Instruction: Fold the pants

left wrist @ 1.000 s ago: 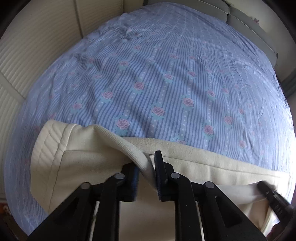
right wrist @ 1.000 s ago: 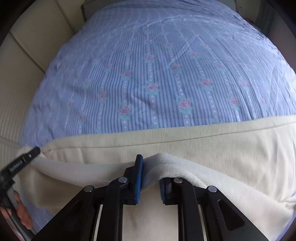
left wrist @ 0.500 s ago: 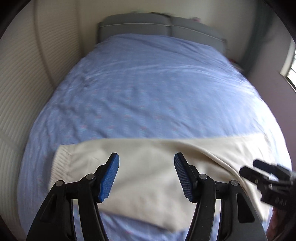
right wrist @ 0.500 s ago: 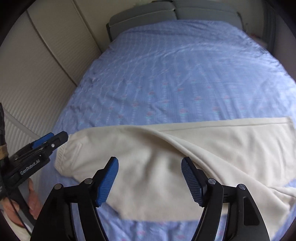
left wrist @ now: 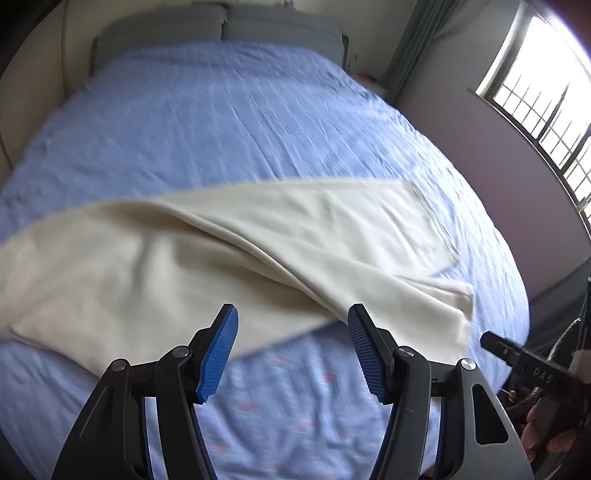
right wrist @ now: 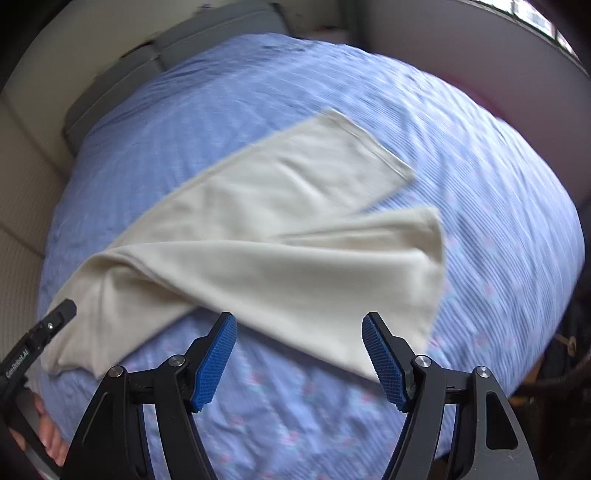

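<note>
The cream pants (right wrist: 258,236) are spread flat across the near half of the bed (right wrist: 480,155), one leg laid slantwise over the other, the hems lying to the right. The left tool (left wrist: 293,347) is held wide above the near edge of the pants, nothing between its pads. The right tool (right wrist: 299,354) is likewise held wide and empty. Grey pillows (left wrist: 221,26) are seen at the far end.

Cream pants (right wrist: 236,240) spread flat on blue striped bedspread (right wrist: 480,155), untouched. In right wrist view: one leg running toward 1 o'clock, hem squared off; other leg folded across it, cuff end toward 3 o'clock, legs splayed apart at hems. Waist end toward 8 o'clock. Fabric soft, lightly creased.
</note>
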A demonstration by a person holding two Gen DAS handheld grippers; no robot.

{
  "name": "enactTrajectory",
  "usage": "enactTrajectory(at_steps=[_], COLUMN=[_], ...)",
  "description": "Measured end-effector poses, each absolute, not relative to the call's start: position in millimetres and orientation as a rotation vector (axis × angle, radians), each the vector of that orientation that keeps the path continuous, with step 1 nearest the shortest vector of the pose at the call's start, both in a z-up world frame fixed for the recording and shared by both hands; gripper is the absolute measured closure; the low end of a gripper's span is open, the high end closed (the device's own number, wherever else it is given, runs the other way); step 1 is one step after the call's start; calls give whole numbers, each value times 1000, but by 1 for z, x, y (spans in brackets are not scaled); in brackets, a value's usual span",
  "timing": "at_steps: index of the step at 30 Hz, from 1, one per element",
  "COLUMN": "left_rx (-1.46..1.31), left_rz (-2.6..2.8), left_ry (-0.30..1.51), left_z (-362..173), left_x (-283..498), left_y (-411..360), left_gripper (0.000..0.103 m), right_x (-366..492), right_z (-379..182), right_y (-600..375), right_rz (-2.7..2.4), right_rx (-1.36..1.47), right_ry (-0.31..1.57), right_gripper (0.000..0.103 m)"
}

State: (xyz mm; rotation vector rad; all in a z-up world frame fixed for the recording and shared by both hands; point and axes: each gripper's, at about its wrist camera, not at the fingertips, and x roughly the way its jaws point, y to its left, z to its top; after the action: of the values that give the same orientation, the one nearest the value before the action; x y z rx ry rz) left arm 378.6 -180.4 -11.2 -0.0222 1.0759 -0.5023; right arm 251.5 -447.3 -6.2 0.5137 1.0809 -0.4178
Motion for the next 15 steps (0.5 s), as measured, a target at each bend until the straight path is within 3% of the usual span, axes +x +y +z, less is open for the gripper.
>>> enactTrajectory(at_steps=[5,15], left_rx=[-86,-63], left_rz=[-534,-542], left_ry=[1202,1286], left_z=[-52,-107], left_x=[362,376], left_y=[-236,-288], left_gripper=[43,43], right_x=[217,192], right_z=[-47,-115], right_y=[-483,-514], right_rz=[-467,-476], right_rx=[614,849], right_ry=[1113,1140], right_gripper=[31,33])
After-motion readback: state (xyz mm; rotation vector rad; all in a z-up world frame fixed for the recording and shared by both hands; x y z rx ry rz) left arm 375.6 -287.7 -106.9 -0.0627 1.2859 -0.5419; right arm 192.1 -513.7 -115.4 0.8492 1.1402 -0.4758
